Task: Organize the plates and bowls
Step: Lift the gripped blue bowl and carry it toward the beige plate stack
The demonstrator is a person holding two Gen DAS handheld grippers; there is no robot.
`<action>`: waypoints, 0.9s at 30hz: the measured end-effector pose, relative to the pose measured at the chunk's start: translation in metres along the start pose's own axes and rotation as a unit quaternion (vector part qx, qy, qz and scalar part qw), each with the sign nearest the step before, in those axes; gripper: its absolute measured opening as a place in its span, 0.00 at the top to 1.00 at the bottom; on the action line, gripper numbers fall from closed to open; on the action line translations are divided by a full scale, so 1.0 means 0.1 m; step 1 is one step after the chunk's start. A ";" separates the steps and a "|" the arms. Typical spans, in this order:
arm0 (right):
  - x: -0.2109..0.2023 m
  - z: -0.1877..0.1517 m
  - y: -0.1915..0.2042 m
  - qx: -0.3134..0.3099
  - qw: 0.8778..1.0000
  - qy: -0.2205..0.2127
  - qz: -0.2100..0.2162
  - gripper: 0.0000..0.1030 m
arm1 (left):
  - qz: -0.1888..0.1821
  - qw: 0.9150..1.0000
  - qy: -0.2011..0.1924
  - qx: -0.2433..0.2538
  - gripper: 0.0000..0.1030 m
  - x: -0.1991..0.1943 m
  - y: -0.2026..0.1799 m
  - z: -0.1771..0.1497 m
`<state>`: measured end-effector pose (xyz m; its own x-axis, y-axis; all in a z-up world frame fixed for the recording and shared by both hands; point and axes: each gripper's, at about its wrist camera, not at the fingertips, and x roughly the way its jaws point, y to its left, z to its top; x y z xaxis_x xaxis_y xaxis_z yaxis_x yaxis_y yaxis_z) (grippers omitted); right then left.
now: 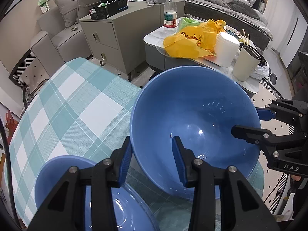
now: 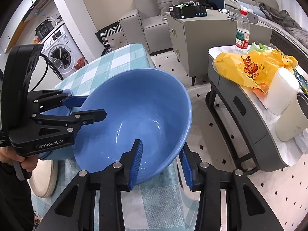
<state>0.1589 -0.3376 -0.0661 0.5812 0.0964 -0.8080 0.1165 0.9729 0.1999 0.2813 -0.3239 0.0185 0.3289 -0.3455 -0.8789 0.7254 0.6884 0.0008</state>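
A large blue bowl [image 1: 194, 119] is held tilted above the checked table; it also shows in the right wrist view [image 2: 134, 115]. My left gripper [image 1: 152, 161] straddles its near-left rim, jaws wide, one finger inside, one outside. My right gripper [image 2: 161, 165] straddles the opposite rim the same way. Whether either gripper presses the rim I cannot tell. A second blue bowl [image 1: 119, 206] sits on the table below my left gripper, and partly shows behind it in the right wrist view [image 2: 55, 113].
The table has a teal and white checked cloth [image 1: 73, 107]. A beige plate [image 2: 43, 179] lies near its front left. Beyond stands a side table [image 2: 240, 104] with a yellow bag [image 1: 192, 38], a water bottle [image 1: 170, 11], a paper roll and a cup. A grey cabinet [image 1: 115, 38] stands behind.
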 end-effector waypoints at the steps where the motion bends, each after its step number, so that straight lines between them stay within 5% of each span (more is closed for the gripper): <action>1: 0.00 0.00 0.01 -0.002 1.000 0.000 -0.002 0.62 | 0.002 1.000 -0.001 0.000 0.61 0.00 -0.01 -0.01; 9: -0.02 0.02 -0.05 0.001 1.000 -0.008 -0.021 0.71 | 0.015 1.000 -0.008 -0.009 0.75 0.00 0.01 -0.02; 27: -0.11 0.04 -0.03 -0.003 0.999 -0.020 -0.046 0.74 | 0.010 0.999 -0.030 -0.018 0.75 -0.13 -0.02 -0.01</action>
<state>0.1556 -0.3427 -0.0553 0.5996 -0.0011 -0.8003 0.1657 0.9785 0.1228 0.2748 -0.3207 0.0293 0.3794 -0.3682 -0.8488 0.6962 0.7179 -0.0002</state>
